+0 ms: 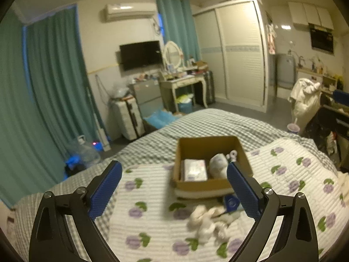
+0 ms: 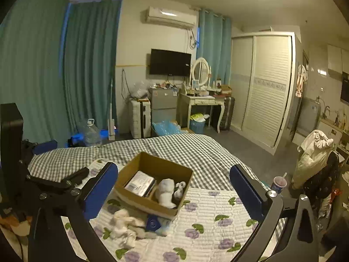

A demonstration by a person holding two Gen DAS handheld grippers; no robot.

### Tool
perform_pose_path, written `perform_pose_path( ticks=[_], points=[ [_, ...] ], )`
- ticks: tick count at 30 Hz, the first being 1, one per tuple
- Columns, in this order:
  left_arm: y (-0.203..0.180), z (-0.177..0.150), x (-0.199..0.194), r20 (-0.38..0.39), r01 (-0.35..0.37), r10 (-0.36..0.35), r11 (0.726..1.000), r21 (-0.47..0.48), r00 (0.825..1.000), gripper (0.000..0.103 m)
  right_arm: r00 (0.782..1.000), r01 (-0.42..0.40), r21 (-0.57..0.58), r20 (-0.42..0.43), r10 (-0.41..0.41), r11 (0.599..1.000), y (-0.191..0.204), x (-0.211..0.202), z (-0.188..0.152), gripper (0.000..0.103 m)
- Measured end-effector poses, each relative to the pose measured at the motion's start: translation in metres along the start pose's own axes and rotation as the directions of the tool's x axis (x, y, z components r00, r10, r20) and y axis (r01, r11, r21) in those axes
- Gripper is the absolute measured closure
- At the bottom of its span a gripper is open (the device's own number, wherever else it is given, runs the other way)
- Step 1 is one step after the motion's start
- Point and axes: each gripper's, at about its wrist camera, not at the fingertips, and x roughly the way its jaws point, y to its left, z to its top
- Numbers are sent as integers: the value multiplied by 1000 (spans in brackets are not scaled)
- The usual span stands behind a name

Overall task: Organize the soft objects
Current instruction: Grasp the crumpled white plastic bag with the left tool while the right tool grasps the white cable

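Observation:
A brown cardboard box (image 1: 246,152) sits on the flowered quilt (image 1: 152,224) on the bed. In it lie a flat packet (image 1: 194,170), a white plush toy (image 1: 218,164) and a small white item (image 1: 233,154). In front of the box lies a heap of white soft items (image 1: 207,219) and a blue object (image 1: 230,203). My left gripper (image 1: 174,174) is open and empty above the quilt, short of the box. My right gripper (image 2: 174,179) is open and empty; the box (image 2: 130,194), plush (image 2: 166,192) and heap (image 2: 125,224) show between its fingers. The left gripper's body (image 2: 54,183) shows at its left.
The checked bedsheet (image 2: 174,148) covers the far end of the bed. Beyond stand teal curtains (image 2: 87,69), a suitcase (image 2: 139,120), a small fridge (image 2: 163,104), a dressing table (image 2: 202,102) and a wardrobe (image 2: 266,87). A chair with clothes (image 2: 314,159) stands right of the bed.

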Motion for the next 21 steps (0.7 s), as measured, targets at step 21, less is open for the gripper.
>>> perform_pose_path(
  ticks=[21],
  points=[
    [21,-159,68,-55,12,-21,988,-153,998,5,953,-114,-46,-286,96,992,77,124,-178,0]
  ],
)
